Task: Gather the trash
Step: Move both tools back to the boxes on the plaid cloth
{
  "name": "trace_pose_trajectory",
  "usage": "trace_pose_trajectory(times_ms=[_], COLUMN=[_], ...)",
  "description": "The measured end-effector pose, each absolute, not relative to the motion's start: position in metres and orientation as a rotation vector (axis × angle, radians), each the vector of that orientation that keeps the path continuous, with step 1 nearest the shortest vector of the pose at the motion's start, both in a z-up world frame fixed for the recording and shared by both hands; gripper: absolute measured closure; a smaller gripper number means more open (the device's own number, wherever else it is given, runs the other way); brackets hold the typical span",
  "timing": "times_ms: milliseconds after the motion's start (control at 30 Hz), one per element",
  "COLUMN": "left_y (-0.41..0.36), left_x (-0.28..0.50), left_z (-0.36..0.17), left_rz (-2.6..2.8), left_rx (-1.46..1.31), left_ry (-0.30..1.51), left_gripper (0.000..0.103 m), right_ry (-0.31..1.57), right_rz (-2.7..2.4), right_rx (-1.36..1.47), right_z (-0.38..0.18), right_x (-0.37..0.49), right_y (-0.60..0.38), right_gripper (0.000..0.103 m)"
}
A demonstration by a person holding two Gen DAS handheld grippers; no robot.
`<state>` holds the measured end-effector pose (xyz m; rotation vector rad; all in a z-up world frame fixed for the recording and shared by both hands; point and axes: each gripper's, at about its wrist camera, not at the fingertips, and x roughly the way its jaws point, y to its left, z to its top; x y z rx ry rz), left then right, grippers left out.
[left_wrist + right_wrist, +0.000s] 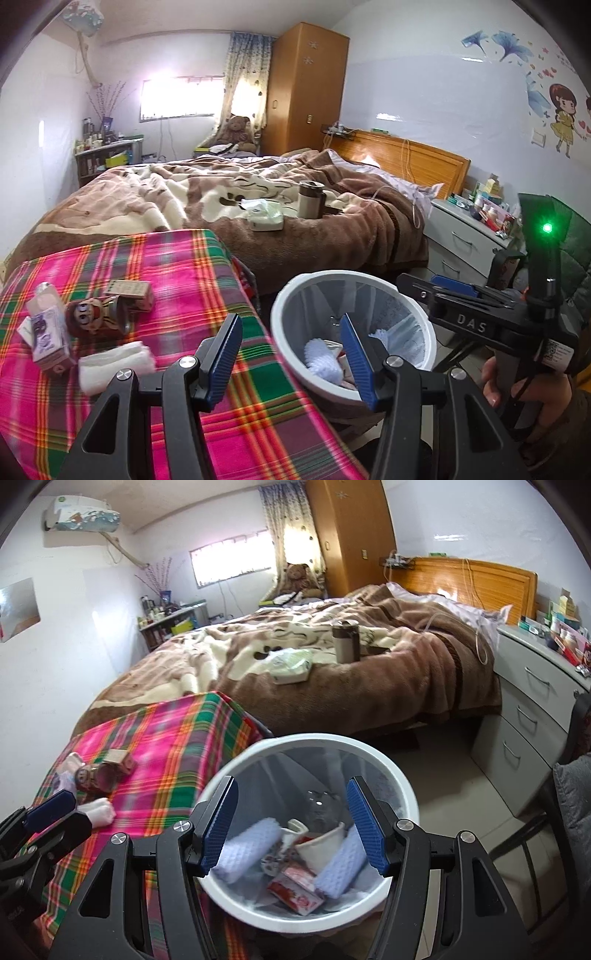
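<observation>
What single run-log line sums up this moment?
left gripper: open, empty | right gripper: open, empty, above bin | tissue: on plaid cloth

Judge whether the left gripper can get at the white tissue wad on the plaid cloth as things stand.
Probably yes. The left gripper is open and empty, and the tissue wad lies uncovered on the plaid cloth just to its left, with nothing between them.

You can count one round white trash bin (402,775) and, inside it, two pale blue sponge rolls (251,843) and one white paper cup (321,845). On the plaid cloth counter (192,266) sit one painted tin can (98,314) and one folded white tissue (114,363).
</observation>
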<state>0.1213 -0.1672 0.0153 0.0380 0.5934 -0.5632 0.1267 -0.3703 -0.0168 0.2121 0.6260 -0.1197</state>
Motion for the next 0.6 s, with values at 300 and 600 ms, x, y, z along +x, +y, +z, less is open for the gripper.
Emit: trace_pose_trajectory(times_ms=[300,600], left_y=[-0.127,-0.087], left_x=[0.119,0.125], left_z=[0.023,0.023], left_rz=[-0.496,-0.411], left_rx=[0.024,0.007], left_ry=[0.576,0.568], left_gripper=[0.048,0.048], right_ry=[0.601,0.593], right_rz=[-0.064,-0.01], right_rx=[0.208,0.2], right_z=[-0.013,-0.011], right_x=[0.127,0.132], right_y=[-0.342,-0.313], right_gripper=[0.04,0.04])
